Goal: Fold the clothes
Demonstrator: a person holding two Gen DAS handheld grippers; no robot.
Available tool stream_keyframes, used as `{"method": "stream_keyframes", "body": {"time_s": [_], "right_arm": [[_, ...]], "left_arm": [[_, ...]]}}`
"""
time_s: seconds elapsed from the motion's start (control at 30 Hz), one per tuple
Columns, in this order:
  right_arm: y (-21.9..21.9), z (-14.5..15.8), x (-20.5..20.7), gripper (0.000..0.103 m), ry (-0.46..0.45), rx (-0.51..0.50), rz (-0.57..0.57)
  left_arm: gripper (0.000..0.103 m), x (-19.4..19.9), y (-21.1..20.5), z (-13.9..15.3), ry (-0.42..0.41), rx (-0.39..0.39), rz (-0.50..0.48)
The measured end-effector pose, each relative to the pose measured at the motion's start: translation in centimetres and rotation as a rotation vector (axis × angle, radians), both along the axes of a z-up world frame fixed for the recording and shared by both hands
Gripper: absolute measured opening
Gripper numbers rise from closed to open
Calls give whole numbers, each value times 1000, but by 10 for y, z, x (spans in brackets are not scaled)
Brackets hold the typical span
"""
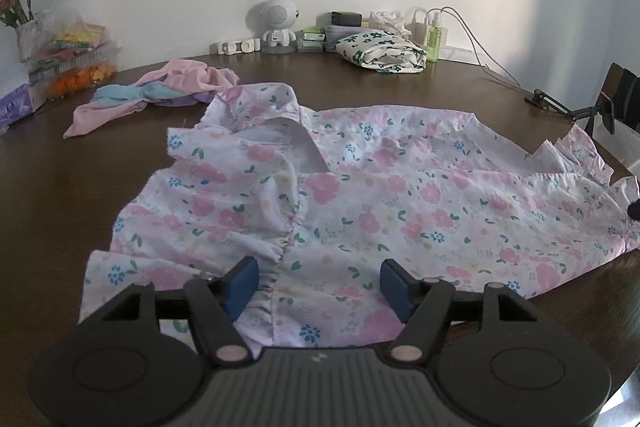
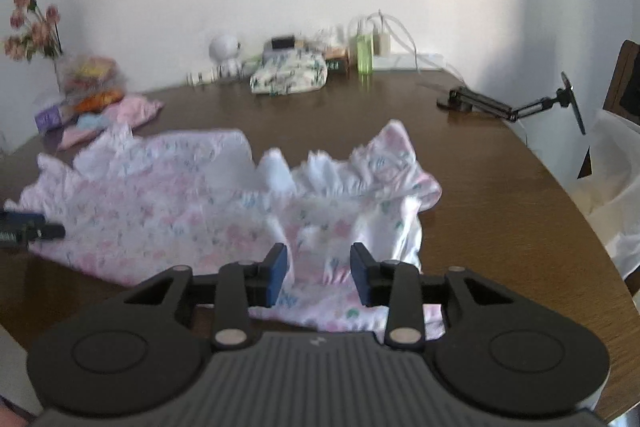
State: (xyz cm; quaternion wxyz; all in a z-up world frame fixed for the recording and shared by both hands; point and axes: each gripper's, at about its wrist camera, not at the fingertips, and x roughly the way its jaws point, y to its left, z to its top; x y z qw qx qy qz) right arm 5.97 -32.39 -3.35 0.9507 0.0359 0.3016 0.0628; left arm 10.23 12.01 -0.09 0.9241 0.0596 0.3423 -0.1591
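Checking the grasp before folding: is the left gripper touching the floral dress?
Cannot tell: in the left wrist view the open left gripper straddles the floral dress, contact unclear.

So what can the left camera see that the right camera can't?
Only the left wrist view shows the left gripper open over the flat floral dress, with its neckline showing. Only the right wrist view shows the right gripper open over the dress's bunched, ruffled end, plus the whole phone stand. Both show the folded floral cloth, green bottle and white toy robot.
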Motion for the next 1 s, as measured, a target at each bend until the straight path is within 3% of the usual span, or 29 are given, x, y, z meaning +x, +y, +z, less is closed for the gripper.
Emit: {"method": "stream_keyframes", "body": {"time_s": [0.2,0.27,0.33,0.37,0.43,0.57,0.87,1.0], "right_arm": [[-7,8,-5,37,-35,51,5],[-9,11,-7,49,-48,69,6],[-21,33,-11,81,-119,102,1],[-26,44,-13,103,-144,115,0],[-37,64,-15,103,-191,139,1],[-46,82,-9,103,-182,134,-9],[-39,70,11,103,-74,70,15],[-40,69,29,103,-38,20,78]], "left_arm": [[68,2,9,9,1,-56,-29],[72,1,18,20,-21,-102,-35],[89,-1,34,40,-75,-164,-26],[98,-1,42,51,-101,-188,-14],[103,0,55,69,-124,-206,-6],[103,4,72,89,-106,-208,20],[103,2,78,90,-64,-173,-6],[103,18,57,96,-52,-89,-107]]}}
